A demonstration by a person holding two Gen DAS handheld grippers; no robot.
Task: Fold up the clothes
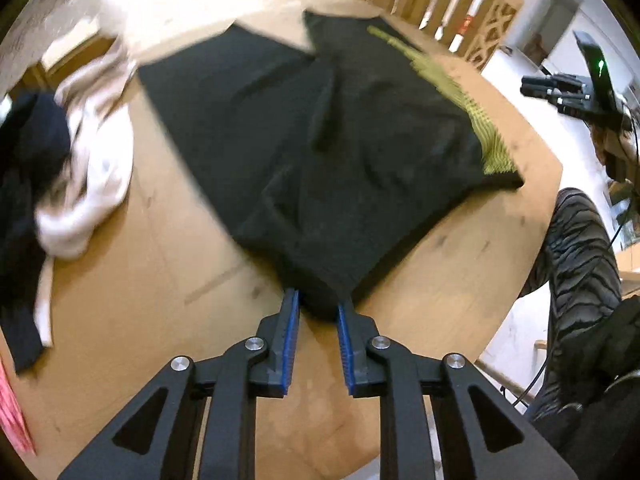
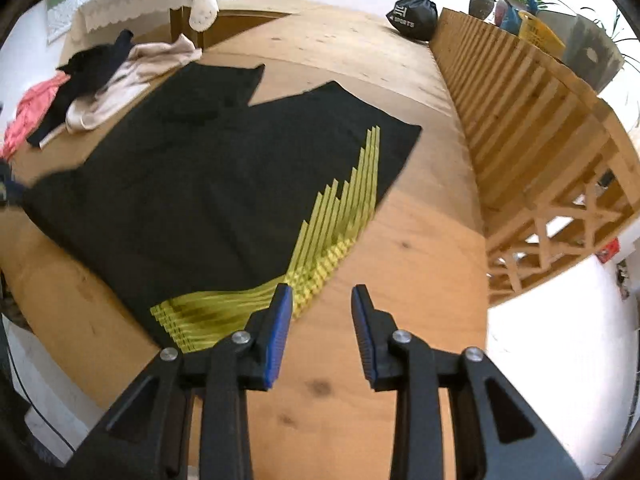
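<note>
Where legible: "SPORTS", black bag (image 2: 412,16)

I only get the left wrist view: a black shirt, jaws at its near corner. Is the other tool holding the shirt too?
Observer: No. The right gripper has its jaws open with nothing between them, over bare table beside the shirt's yellow-striped corner.
Operator: Is there anything on the table beyond the shirt?
Observer: A black bag sits at the far edge, against the slatted rail.
</note>
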